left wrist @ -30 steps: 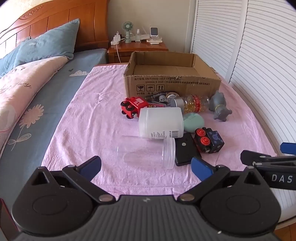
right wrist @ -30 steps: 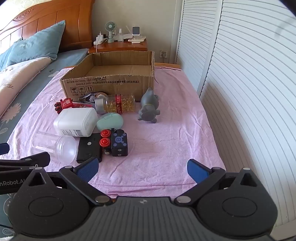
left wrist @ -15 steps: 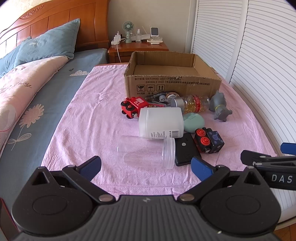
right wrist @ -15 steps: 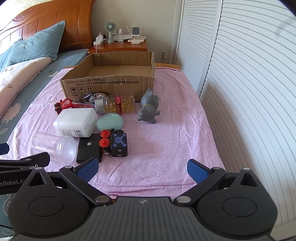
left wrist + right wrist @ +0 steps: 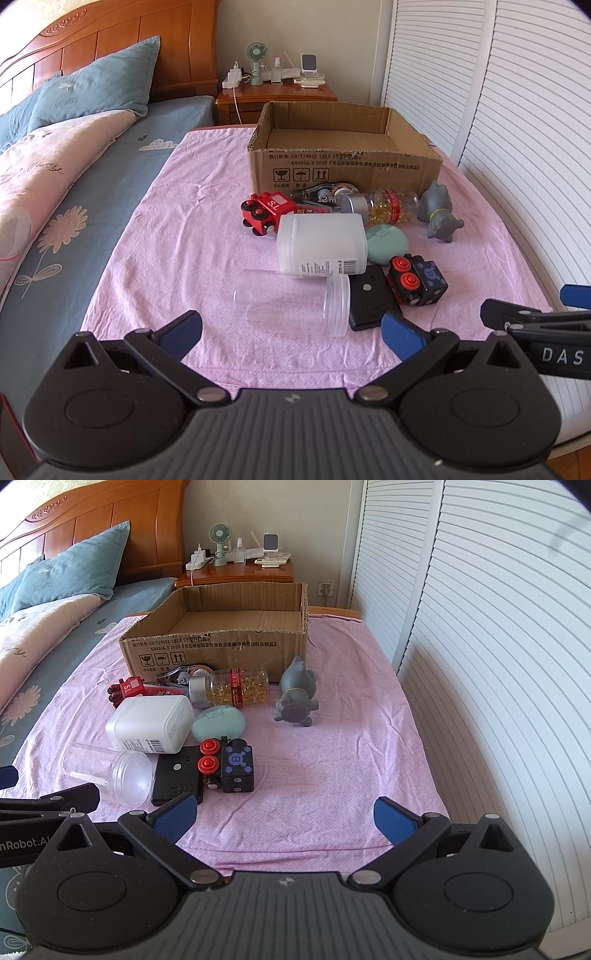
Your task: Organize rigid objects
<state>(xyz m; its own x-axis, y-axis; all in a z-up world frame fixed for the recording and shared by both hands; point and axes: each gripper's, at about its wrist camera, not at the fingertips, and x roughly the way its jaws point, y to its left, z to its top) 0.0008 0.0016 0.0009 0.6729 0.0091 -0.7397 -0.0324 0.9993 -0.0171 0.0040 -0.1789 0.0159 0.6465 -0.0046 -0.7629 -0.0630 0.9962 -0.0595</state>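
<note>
Several rigid objects lie on a pink cloth [image 5: 192, 236] in front of an open cardboard box [image 5: 343, 168]: a clear jar [image 5: 291, 302] on its side, a white container [image 5: 321, 249], a black device [image 5: 373, 297], a black cube with red buttons [image 5: 417, 278], a mint case [image 5: 388, 240], a red toy train [image 5: 266, 212], a capsule bottle [image 5: 384, 206] and a grey figurine [image 5: 439, 212]. My left gripper [image 5: 291, 330] is open, just short of the clear jar. My right gripper [image 5: 284, 818] is open over bare cloth, right of the cube [image 5: 236, 764].
A bed with blue pillows [image 5: 92, 88] and a floral quilt lies to the left. A wooden nightstand [image 5: 273, 92] with a fan and chargers stands behind the box. White louvred doors [image 5: 480, 627] run along the right side. The cloth's near edge is just ahead of both grippers.
</note>
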